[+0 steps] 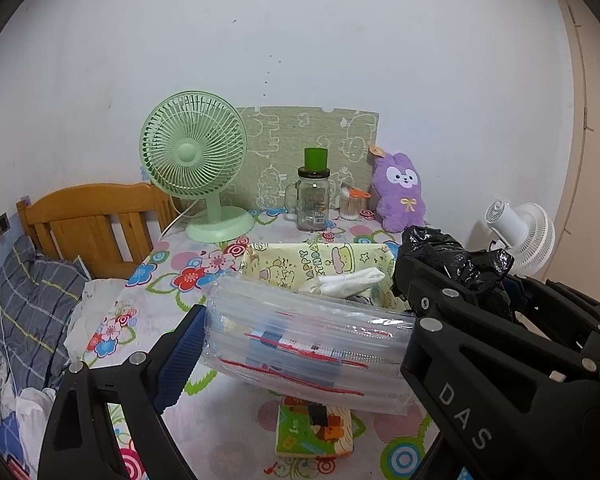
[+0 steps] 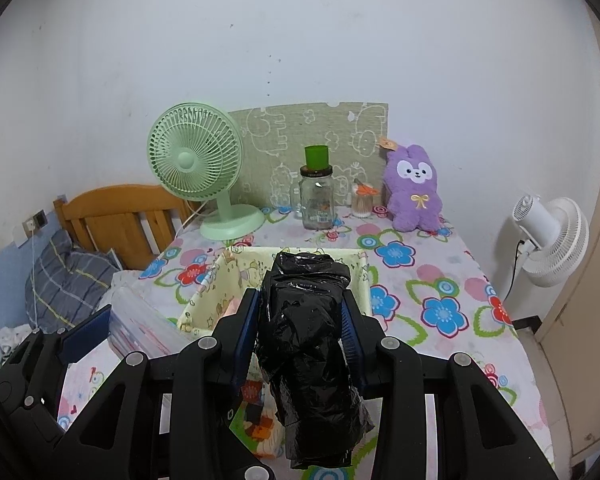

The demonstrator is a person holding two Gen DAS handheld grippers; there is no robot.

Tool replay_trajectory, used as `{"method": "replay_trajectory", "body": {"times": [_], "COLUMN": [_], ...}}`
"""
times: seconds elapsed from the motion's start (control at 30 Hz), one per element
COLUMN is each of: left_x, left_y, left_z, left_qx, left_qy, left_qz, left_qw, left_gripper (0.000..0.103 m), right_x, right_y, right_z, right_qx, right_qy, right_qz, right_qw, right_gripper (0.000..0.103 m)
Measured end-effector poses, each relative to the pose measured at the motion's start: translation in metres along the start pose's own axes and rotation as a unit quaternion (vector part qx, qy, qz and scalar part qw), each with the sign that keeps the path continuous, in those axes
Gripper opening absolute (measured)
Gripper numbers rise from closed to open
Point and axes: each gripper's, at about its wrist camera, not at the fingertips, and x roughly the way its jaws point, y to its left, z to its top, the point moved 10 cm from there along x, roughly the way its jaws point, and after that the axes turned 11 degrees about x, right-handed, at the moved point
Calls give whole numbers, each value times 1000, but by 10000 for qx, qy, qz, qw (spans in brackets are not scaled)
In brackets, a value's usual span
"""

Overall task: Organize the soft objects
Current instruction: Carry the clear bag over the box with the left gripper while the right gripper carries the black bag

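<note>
My left gripper (image 1: 300, 344) is shut on a clear pack of zip bags (image 1: 308, 340) with red lines, held above the table in front of the yellow fabric basket (image 1: 284, 264). White cloth (image 1: 348, 282) lies in the basket. My right gripper (image 2: 302, 316) is shut on a crumpled black plastic bag roll (image 2: 308, 344), held near the basket's (image 2: 204, 300) front edge. The right gripper and its bag (image 1: 460, 268) also show in the left wrist view. The zip bag pack (image 2: 136, 324) shows at the left of the right wrist view.
A tissue pack (image 1: 316, 432) lies on the flowered tablecloth (image 2: 440, 280) below the grippers. At the back stand a green fan (image 1: 196, 164), a glass jar (image 1: 314, 196), a cotton swab tub (image 1: 350, 204) and a purple plush (image 1: 400, 192). A bed (image 1: 36, 292) is left, a white fan (image 2: 552, 236) right.
</note>
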Motion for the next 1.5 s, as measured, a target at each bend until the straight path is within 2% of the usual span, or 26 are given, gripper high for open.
{"method": "replay_trajectory", "body": {"times": [0.4, 1.5], "left_x": [25, 103], "left_y": [1, 14], "left_z": [12, 22], "left_qx": [79, 94], "left_qy": [17, 391], "left_qz": [-31, -91], "left_qw": [10000, 9991], "left_gripper": [95, 95], "right_x": [21, 107], "right_y": [-5, -9], "right_z": [11, 24], "right_qx": [59, 213], "right_qy": [-20, 331], "right_qz": [-21, 122], "right_qw": [10000, 9991], "right_gripper": [42, 42]}}
